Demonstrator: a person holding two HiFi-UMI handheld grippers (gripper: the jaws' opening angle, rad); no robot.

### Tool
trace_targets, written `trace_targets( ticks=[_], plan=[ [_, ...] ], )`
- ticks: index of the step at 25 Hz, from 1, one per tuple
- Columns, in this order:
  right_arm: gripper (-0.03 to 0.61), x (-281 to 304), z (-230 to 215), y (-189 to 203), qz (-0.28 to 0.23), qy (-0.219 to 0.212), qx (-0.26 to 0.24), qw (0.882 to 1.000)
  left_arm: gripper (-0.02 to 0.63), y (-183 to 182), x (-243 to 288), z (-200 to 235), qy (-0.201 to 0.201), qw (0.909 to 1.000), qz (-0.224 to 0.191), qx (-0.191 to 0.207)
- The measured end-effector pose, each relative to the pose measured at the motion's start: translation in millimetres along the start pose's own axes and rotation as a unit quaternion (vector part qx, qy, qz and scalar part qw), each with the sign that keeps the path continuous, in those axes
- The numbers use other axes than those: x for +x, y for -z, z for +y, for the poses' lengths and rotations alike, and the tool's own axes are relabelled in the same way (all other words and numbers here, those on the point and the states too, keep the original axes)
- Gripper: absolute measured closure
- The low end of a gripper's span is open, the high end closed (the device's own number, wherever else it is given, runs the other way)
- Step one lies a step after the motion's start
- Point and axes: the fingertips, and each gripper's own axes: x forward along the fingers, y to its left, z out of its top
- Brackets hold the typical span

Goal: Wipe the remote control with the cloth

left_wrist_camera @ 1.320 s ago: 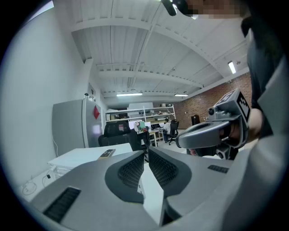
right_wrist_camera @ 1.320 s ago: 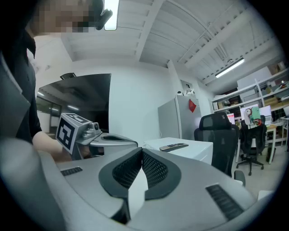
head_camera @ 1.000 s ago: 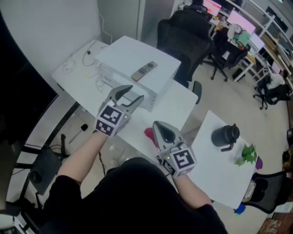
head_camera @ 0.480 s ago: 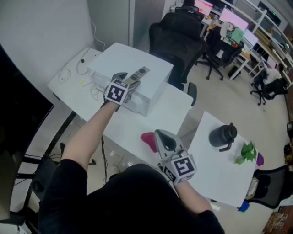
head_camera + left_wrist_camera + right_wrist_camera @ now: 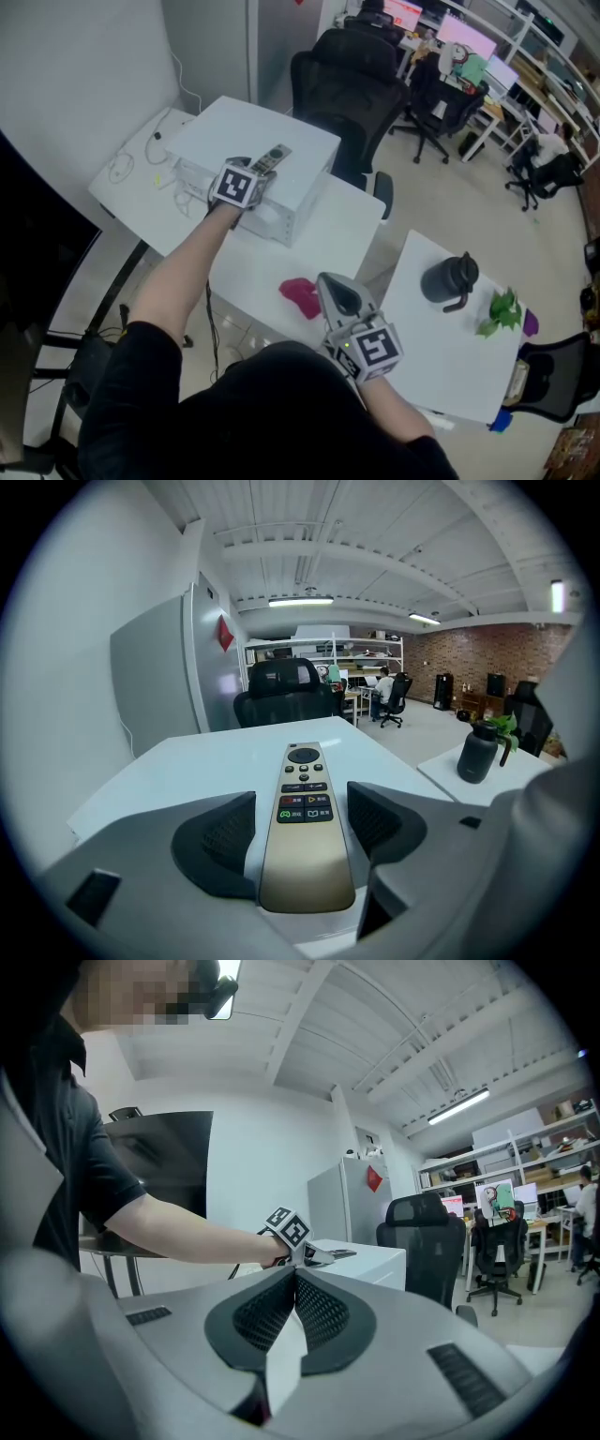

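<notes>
Slim golden remote control [image 5: 306, 836], crumpled pink cloth [image 5: 302, 295]

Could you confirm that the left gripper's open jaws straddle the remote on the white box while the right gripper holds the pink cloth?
Not quite: the right gripper holds nothing, its jaws shut together in the right gripper view; the pink cloth lies on the table beside it. The rest stands.

Grey left gripper [image 5: 255, 171], on outstretched bare left arm [image 5: 178, 281]: jaws wide apart. Grey right gripper [image 5: 325, 281], near torso: jaws together.
</notes>
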Motion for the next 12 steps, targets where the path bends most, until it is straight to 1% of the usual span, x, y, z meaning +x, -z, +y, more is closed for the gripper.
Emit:
trace_targets(
  ticks=[4,5,6,8,12],
  plan=[
    [0.574,0.5,0.5,-1.0,-0.003,-0.003,0.0,1.0,0.316,-1.1,0.2,0.0,0.005,1.0,0.005,0.0],
    [0.574,0.7,1.0,-1.8,-0.005,-0.004,0.0,1.0,0.329,-0.8,-0.2,-0.2,0.003,1.0,0.008,0.005],
    [0.574,0.8,1.4,-2.2,-0.005,-0.004,0.001,1.0,0.378,-0.6,-0.5,-1.1,0.001,0.9999,0.009,0.011],
    [0.574,0.8,2.3,-2.3,-0.005,-0.004,0.004,1.0,0.403,-0.7,-0.7,-4.8,-0.001,0.9997,0.01,0.023],
    [0.574,-0.3,3.9,-2.7,-0.009,-0.003,0.001,1.0,0.407,3.5,-4.7,-3.6,-0.016,0.9986,0.02,0.046]
  ],
)
